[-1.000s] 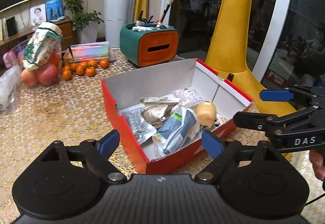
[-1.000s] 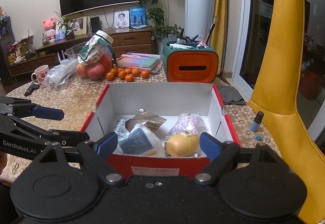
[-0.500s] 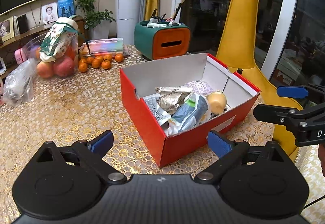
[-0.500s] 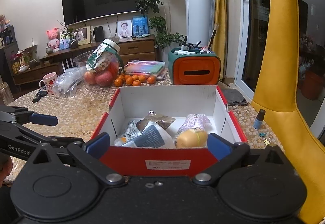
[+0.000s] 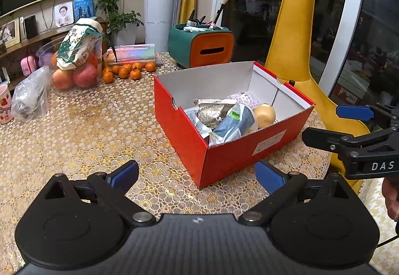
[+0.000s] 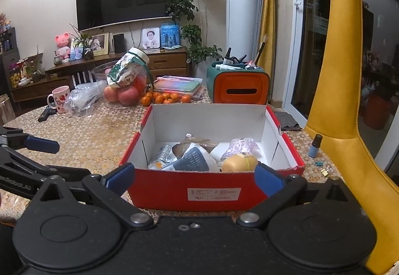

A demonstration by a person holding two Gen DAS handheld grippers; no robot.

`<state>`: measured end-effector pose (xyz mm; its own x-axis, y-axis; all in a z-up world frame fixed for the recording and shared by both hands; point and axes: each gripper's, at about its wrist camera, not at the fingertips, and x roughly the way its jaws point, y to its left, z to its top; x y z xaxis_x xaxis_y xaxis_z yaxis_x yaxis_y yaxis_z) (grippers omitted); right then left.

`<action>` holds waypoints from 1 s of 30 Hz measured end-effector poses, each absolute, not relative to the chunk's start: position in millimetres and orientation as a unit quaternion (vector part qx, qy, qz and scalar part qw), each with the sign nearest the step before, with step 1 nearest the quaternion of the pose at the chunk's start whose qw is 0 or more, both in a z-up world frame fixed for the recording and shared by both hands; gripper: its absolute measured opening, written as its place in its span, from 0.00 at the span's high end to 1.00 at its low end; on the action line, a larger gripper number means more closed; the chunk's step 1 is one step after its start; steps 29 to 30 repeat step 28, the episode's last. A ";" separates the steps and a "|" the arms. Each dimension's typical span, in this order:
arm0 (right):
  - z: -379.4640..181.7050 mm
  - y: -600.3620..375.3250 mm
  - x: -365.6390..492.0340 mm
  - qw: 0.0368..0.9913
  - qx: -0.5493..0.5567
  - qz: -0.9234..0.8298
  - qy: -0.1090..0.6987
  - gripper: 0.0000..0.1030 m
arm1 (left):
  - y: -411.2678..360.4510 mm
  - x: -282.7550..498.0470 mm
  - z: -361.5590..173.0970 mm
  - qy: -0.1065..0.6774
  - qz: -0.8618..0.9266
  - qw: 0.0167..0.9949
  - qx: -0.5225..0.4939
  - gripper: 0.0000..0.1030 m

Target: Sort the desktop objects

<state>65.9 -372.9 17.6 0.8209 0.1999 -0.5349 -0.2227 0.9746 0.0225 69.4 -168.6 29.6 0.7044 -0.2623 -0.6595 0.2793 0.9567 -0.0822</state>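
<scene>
Left wrist view
Left gripper (image 5: 197,174): the jaws are seen spread wide with nothing between them, poised over bare tablecloth (image 5: 94,130).
Red shoebox (image 5: 232,148): found at 1 o'clock from the gripper, near but untouched; its corner is turned toward the camera.
Box contents: a grey-blue pouch (image 5: 234,123), a silver foil packet (image 5: 212,114) and a round yellow object (image 5: 264,114) are piled loosely together.
Right gripper (image 5: 331,123): seen at 3 o'clock beside the box's labelled wall, fingers parted and empty.

Right wrist view
Right gripper (image 6: 195,179): the fingers are held fully apart, with no pad pressed on anything; the box's labelled wall (image 6: 214,194) is framed between them.
Left gripper (image 6: 49,158): entered at 9 o'clock, empty.
Loose items: a small brown bottle (image 6: 314,146) stands at 2 o'clock beside the box; what may be small clips (image 6: 321,168) lie near it, too small to be named surely.
Far clutter: tangerines (image 6: 164,98) and a pink mug (image 6: 59,98) sit at 11 o'clock, well apart from both grippers.

Risk
Bottle: judged tall and narrow, so it could be toppled off the table edge by a glancing finger.
Box: light cardboard could be shoved or tipped if a finger catches its rim.
Pouches: slack packaging could slip from a shallow pinch.
</scene>
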 end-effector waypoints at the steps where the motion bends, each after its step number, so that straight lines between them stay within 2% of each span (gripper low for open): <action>1: 16.9 -372.1 65.3 0.954 -0.019 0.109 0.280 0.01 | -168.5 67.7 29.8 0.355 -0.147 0.923 0.014 0.02; 30: 13.2 -355.2 56.4 0.952 0.009 0.094 0.291 0.01 | -148.8 51.4 21.6 0.353 -0.151 0.923 0.014 0.02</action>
